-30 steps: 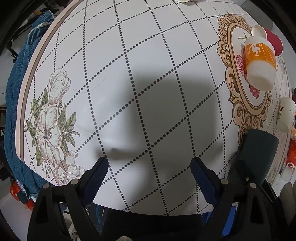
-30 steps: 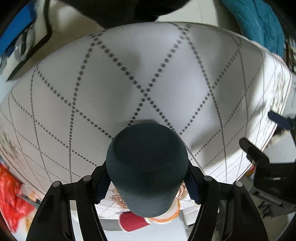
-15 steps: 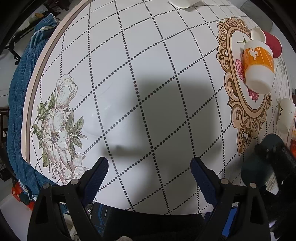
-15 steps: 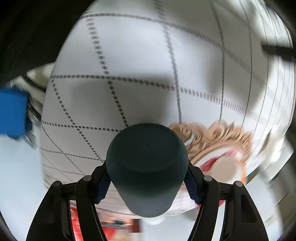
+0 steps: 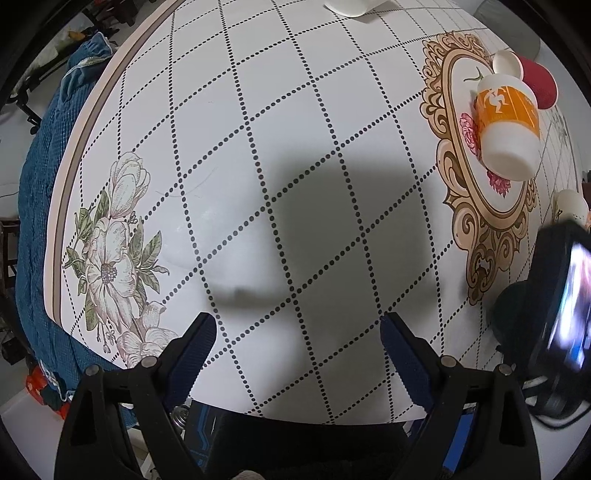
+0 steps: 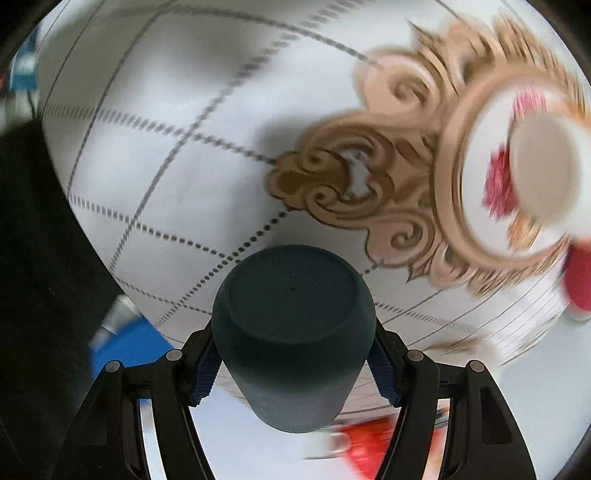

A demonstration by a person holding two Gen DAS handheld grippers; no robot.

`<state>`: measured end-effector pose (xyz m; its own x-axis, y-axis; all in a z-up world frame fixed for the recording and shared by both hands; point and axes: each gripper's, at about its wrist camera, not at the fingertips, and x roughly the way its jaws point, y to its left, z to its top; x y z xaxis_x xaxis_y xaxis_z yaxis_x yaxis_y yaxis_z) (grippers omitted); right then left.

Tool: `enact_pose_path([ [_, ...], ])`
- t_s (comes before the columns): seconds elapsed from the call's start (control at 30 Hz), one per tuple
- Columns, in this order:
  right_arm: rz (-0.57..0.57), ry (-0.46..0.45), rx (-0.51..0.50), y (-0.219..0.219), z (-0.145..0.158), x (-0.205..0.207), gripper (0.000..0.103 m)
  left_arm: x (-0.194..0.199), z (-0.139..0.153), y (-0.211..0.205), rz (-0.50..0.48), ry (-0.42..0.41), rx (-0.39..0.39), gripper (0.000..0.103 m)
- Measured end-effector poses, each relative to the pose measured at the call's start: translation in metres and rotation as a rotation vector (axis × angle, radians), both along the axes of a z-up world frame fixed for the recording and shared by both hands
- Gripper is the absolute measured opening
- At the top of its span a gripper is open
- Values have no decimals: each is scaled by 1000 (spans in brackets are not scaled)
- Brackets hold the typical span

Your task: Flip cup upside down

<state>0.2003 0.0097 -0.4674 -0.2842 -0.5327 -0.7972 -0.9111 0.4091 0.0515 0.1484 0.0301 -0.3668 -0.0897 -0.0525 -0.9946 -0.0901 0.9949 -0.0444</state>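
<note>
A dark teal cup (image 6: 293, 332) sits between the blue pads of my right gripper (image 6: 293, 363), which is shut on it, the cup's flat base facing the camera, held above the white tablecloth (image 6: 184, 129). The right wrist view is motion-blurred. In the left wrist view the cup (image 5: 517, 314) shows dark at the right edge, partly hidden by the right gripper's body. My left gripper (image 5: 297, 349) is open and empty over the tablecloth (image 5: 258, 129) near its front edge.
An orange-and-white cup (image 5: 508, 125) stands upside down on the gold-framed motif, blurred in the right wrist view (image 6: 546, 166). A red cup (image 5: 537, 83) lies behind it. A white cup (image 5: 570, 206) is at the far right. A white dish (image 5: 347, 7) is at the far edge.
My right gripper has rotated with the teal cup, swinging its view across the table toward the gold motif. In the left wrist view the cup has sunk toward the right edge. The left gripper barely moved.
</note>
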Motion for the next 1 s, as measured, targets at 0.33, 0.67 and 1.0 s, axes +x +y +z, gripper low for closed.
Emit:
enact_pose_path([
  [0.33,-467,57,20,-3,-12,62,71,-6,5,-19,-12,-2,7,91],
  [0.67,-644,42,68,-39,-4,104,71,0,11,-53,-49,-9,10,91],
  [1.0,-622,-28,132,-70,31,66,83,13,15,-85,-104,-11,30,91],
])
